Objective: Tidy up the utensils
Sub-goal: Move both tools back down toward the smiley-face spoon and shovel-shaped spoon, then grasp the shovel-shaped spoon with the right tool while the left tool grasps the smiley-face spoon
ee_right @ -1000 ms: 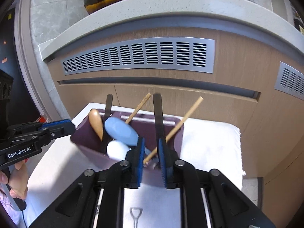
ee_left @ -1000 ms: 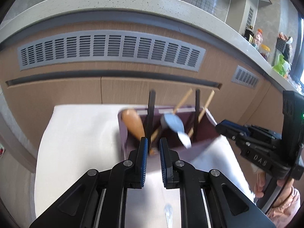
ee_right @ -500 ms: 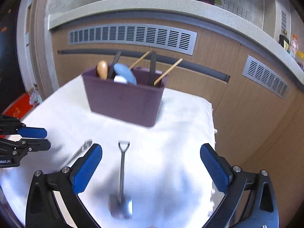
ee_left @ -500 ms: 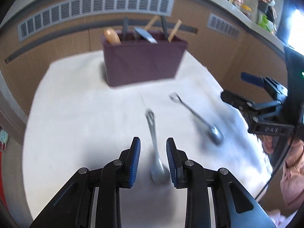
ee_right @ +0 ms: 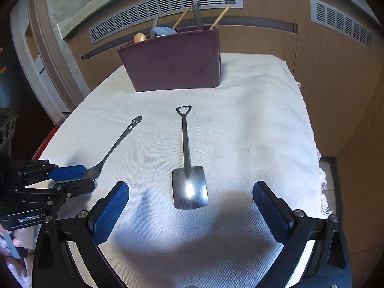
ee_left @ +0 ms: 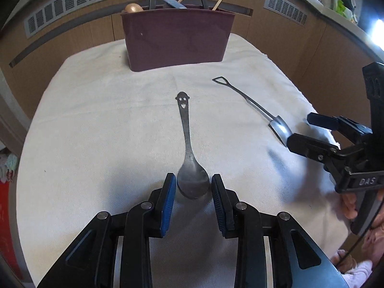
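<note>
White cloth [ee_left: 100, 124] covers the table. Smiley-handled spoon [ee_left: 189, 158] lies in front of the maroon utensil holder [ee_left: 177, 40], its bowl between the left gripper's [ee_left: 193, 187] parted, untouching pads. Beside it, the shovel-shaped spoon [ee_right: 188, 168] lies before the wide-open right gripper [ee_right: 189, 204].

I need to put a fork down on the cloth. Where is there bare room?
Bare cloth lies left of the smiley spoon, and between the bin and both handles. Right of the shovel spoon, cloth runs free to the fringe. It is crowded near both spoon bowls, where the claws sit.
</note>
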A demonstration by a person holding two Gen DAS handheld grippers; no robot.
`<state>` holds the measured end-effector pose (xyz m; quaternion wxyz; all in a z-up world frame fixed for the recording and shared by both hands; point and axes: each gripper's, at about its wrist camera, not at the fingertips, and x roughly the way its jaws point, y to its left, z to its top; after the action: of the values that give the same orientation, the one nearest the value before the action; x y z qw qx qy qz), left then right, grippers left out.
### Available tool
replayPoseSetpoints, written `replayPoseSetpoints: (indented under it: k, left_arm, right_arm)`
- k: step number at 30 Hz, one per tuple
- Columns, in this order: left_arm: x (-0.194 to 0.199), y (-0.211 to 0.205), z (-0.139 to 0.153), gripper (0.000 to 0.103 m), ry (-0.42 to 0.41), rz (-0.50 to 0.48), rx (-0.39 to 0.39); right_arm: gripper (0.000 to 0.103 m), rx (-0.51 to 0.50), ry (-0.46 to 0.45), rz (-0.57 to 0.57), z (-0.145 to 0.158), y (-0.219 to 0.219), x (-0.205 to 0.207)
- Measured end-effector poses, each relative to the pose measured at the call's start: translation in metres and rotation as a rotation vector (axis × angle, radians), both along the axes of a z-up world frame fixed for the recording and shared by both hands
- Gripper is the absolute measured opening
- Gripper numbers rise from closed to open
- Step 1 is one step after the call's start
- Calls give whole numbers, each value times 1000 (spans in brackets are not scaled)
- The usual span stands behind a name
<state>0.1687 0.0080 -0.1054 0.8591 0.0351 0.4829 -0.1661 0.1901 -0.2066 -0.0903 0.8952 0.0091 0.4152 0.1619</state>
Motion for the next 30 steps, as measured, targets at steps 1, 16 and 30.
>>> replayPoseSetpoints:
  k: [1, 16, 30]
  left_arm:
    - [1, 1, 1, 31, -7, 3, 5]
    - [22, 37, 38, 24, -110, 78, -44]
    - [16, 40, 29, 25, -59, 86, -46]
  right_arm:
    - [102, 7, 10, 0, -1, -1, 0]
    - [103, 111, 131, -48, -6, -5, 12]
    - [29, -187, 55, 74, -1, 30, 11]
